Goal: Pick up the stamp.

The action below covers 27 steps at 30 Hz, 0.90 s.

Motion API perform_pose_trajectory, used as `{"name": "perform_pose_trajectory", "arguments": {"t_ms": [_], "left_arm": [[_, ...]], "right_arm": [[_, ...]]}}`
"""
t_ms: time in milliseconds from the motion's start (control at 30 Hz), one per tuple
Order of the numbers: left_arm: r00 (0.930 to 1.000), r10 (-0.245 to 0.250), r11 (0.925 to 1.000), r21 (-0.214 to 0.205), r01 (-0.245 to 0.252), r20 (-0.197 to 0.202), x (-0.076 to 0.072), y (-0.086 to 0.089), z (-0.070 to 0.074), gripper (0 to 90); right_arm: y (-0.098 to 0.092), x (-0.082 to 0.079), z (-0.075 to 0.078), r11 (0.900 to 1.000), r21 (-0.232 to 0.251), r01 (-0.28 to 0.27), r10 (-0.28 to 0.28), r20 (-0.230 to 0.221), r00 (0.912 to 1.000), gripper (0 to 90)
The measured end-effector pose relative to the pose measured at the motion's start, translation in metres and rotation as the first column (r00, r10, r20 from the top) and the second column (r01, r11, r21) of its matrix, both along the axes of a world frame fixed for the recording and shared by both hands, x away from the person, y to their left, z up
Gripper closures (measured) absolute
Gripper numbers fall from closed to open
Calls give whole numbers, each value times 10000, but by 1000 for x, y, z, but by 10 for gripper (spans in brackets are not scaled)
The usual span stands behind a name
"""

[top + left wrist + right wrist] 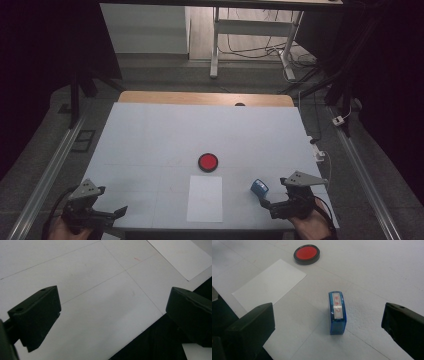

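Upright blue stamp [337, 313], red-lettered label, unreadable

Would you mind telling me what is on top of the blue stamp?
A white label with red characters lies along the top of the blue stamp. The characters are too small to read, and its underside is hidden against the table.

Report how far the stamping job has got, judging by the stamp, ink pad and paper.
Nothing looks done: the white paper shows no mark. The blue stamp stands on the table, ungripped, between the right gripper's open jaws. The left gripper is open over bare table. The red ink pad sits uncovered. Probably still left: gripping, inking and pressing on the paper.
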<state>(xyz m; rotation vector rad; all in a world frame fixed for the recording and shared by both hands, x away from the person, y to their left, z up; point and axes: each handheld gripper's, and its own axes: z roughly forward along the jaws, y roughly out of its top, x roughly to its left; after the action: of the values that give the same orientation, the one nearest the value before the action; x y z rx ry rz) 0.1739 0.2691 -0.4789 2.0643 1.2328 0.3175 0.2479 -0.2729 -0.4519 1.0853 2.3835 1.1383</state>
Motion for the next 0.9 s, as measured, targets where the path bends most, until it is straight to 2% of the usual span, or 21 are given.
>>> {"name": "perform_pose_trajectory", "arguments": {"t_ms": [167,200,433,667,900], "left_arm": [[10000,-1,10000,-36,1,-9,0,0,0,2],[10000,-8,10000,-30,8,-11,0,0,0,2],[10000,-28,10000,-10,28,-20,0,0,0,2],[10000,-42,10000,-16,42,-57,0,0,0,1],[9999,-64,10000,-22,63,-78,1,0,0,1]], "right_arm": [[4,4,-3,9998,-188,-18,14,-191,9998,0],[6,6,-3,9993,-364,-52,42,-271,9996,0],[10,13,-9,9978,-667,48,-68,-299,9995,0],[17,24,-18,9931,-1152,197,-270,-619,9977,0],[23,33,-22,9886,-1501,146,-246,-652,9976,0]]}}
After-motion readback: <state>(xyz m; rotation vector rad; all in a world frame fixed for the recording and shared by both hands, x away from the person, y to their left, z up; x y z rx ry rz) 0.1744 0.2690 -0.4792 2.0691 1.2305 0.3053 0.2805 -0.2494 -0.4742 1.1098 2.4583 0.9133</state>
